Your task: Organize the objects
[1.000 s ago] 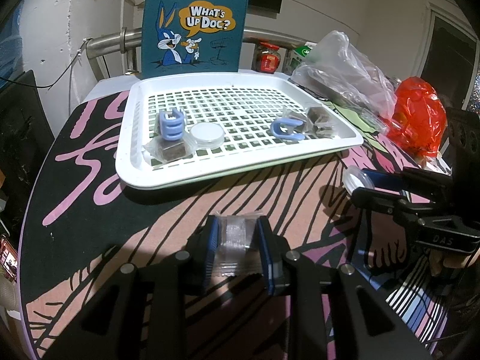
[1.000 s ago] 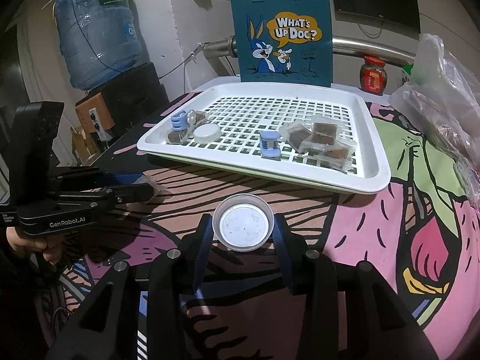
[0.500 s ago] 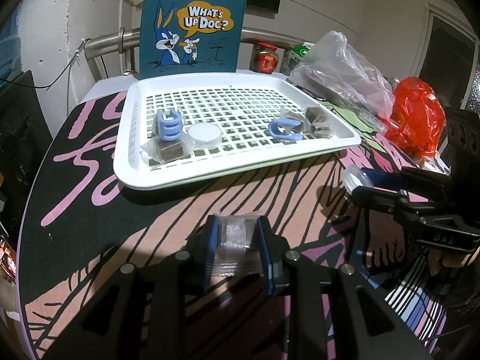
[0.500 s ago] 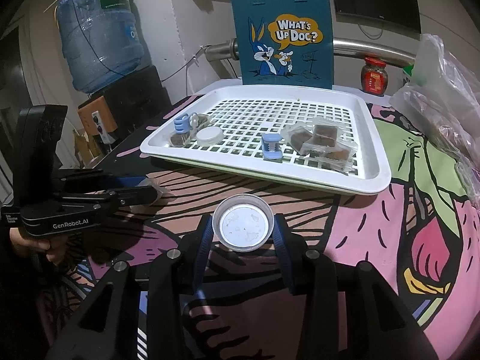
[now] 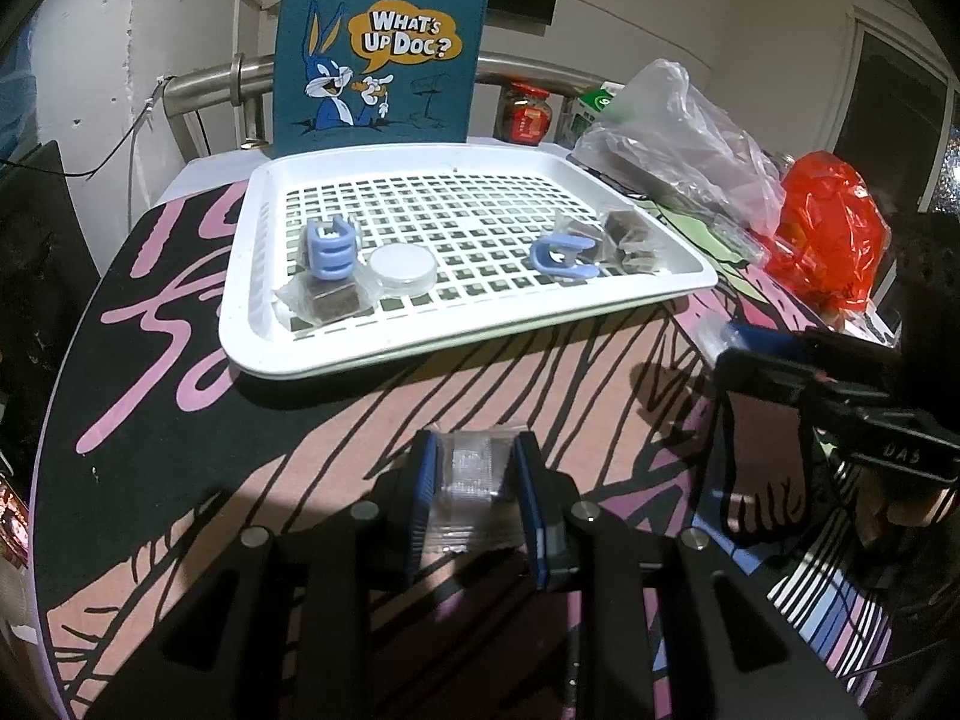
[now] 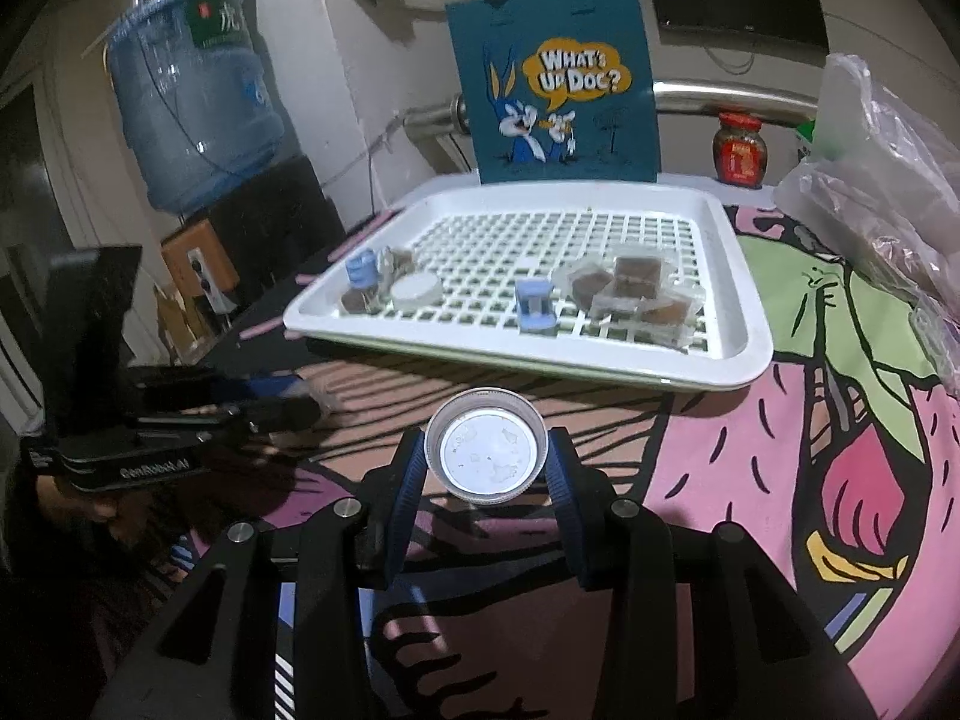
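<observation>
A: Left wrist view first: the worktop (image 5: 180, 420), with its pink and black cartoon cover, fills the near half, and the white tray (image 5: 456, 336) sits at its far side in front of the teal tote bag (image 5: 384, 48).

B: Has anything shifted over the last second?

A: Hardly. Both hands have kept where they were and each grip is unchanged. The left gripper (image 5: 474, 480) has its jaws clamped on a clear plastic packet (image 5: 471, 471), held just above the worktop on the near side of the tray.

B: And the other hand?

A: In the right wrist view the right gripper (image 6: 486, 468) has its jaws pressed on the sides of a round clear container (image 6: 486, 447) with a white lid, also short of the tray.

B: What lies in the tray already?

A: A matching white-lidded container (image 5: 402, 267), two blue clips (image 5: 329, 246) and several brown wrapped squares (image 6: 630, 288), in a left group and a right group.

B: So the pause means?

A: Probably that both pieces are secured and ready to be carried to the tray; neither is placed yet.
</observation>
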`<action>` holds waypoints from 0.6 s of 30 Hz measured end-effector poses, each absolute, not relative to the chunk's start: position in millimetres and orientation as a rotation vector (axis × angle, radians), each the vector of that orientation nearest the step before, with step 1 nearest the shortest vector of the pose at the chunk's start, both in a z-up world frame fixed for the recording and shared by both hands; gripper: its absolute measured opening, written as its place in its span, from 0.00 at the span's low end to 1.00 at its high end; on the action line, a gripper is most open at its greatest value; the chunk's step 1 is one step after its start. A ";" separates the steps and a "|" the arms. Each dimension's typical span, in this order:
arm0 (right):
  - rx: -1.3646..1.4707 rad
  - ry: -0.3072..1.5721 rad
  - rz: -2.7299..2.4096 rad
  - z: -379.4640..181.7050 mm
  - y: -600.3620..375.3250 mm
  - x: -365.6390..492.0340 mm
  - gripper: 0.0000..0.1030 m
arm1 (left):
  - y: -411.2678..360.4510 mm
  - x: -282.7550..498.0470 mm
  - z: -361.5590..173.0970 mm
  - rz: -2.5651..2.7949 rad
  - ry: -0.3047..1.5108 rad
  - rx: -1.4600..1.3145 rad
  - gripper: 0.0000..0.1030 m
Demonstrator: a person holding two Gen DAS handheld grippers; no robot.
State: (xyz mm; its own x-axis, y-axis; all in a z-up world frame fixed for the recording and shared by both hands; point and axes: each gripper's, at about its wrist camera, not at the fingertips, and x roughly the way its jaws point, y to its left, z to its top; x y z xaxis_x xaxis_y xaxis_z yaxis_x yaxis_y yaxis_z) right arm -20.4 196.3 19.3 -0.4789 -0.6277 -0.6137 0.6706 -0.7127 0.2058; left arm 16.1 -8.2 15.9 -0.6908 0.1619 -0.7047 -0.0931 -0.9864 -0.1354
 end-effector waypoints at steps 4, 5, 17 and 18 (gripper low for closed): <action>0.839 0.057 -2.200 23.1 199.6 -17.5 0.38 | -6.0 19.3 18.7 2.766 -0.113 -1.132 0.25; 0.835 0.056 -2.201 23.7 199.8 -17.4 0.38 | -4.8 19.9 19.4 2.767 -0.105 -1.125 0.25; 0.851 -0.003 -2.203 22.8 207.2 -23.7 0.38 | -5.2 21.4 22.4 2.735 -0.125 -1.077 0.25; 0.859 -0.015 -2.199 22.0 208.2 -25.4 0.38 | -5.9 21.0 22.4 2.730 -0.133 -1.077 0.25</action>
State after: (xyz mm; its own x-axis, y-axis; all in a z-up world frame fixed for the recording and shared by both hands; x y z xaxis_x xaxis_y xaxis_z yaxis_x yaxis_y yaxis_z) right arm -25.4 208.2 22.0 -0.4838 -0.6593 -0.5755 0.6516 -0.7104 0.2661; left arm 21.0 -5.9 22.4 -0.7135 0.2209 -0.6649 -0.1550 -0.9753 -0.1576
